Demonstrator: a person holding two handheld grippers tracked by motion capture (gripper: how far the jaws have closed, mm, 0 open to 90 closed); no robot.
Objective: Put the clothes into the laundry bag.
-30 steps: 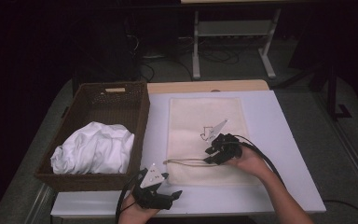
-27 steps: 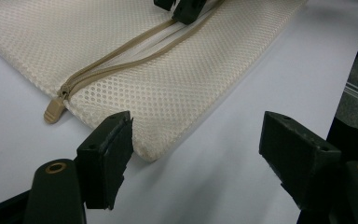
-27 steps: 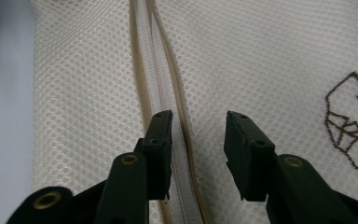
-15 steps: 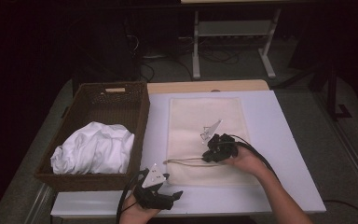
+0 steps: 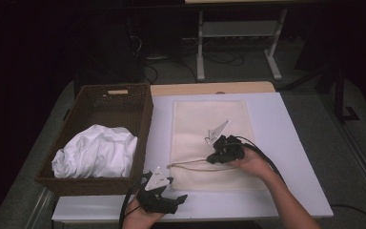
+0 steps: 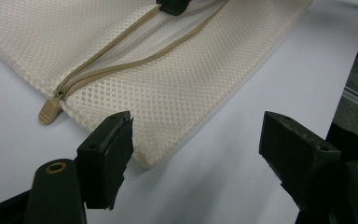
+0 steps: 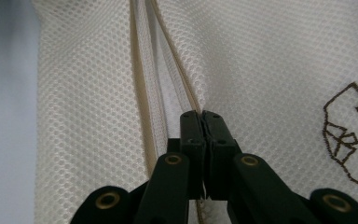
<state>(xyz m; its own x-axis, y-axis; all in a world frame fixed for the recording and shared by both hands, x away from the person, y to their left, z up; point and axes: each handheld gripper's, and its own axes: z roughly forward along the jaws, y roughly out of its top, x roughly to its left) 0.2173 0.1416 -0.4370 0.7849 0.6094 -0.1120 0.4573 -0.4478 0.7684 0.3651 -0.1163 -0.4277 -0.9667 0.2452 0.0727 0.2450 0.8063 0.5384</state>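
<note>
Broadly, the white table [image 5: 286, 143] carries a wicker basket [image 5: 138, 119] of white cloth [image 5: 95, 150] at the left and a cream mesh laundry bag [image 5: 209, 119] beside it, long axis running away from the person, zipper [image 6: 121, 70] across its near end. The right gripper [image 5: 219, 155] has just been closing and now pinches the zipper's upper edge; lifting should open the mouth. The left gripper [image 5: 169, 200] waits unclenched near the bag's corner.
</note>
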